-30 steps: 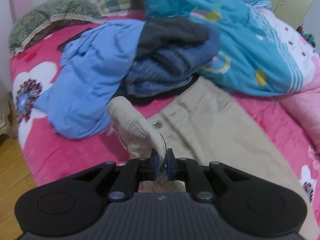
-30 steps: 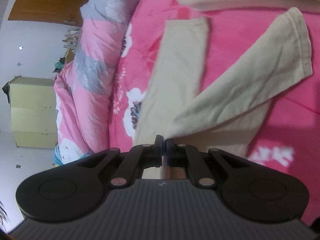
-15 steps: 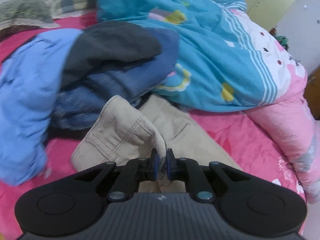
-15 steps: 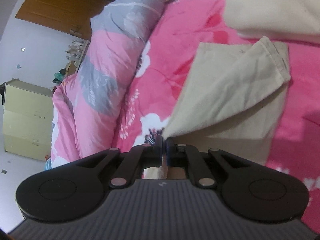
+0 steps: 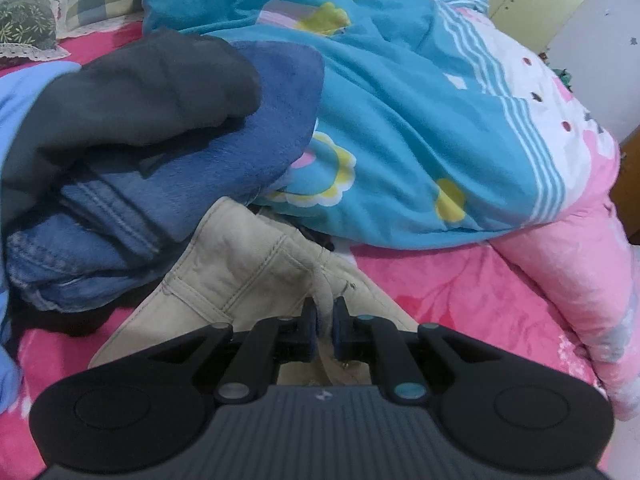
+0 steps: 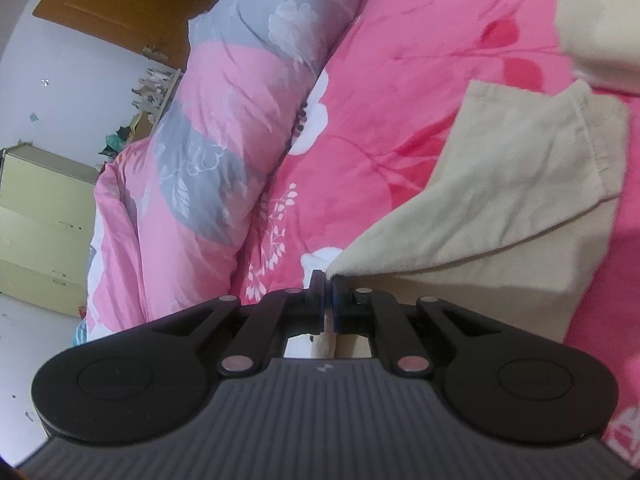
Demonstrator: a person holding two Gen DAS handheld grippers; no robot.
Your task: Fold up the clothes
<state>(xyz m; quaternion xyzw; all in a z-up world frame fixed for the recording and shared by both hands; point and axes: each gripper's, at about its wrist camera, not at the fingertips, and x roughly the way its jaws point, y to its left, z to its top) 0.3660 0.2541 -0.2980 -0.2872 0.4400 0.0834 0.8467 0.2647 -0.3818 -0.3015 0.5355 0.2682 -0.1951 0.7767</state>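
Indoors, pink floral bedsheet [image 6: 420,60], both grippers [image 5: 324,316] [image 6: 329,292] clamped on beige trousers [image 5: 240,268], yellow cabinet [image 6: 36,216].

Beige trousers [image 5: 240,268] lie on the pink floral bed, waistband end bunched and raised beside a heap of denim and dark clothes. Leg end [image 6: 500,200] is doubled over onto itself, hem stitching visible, a corner lifted off the layer below.

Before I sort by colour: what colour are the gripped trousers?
Beige trousers, clearest in the left wrist view.
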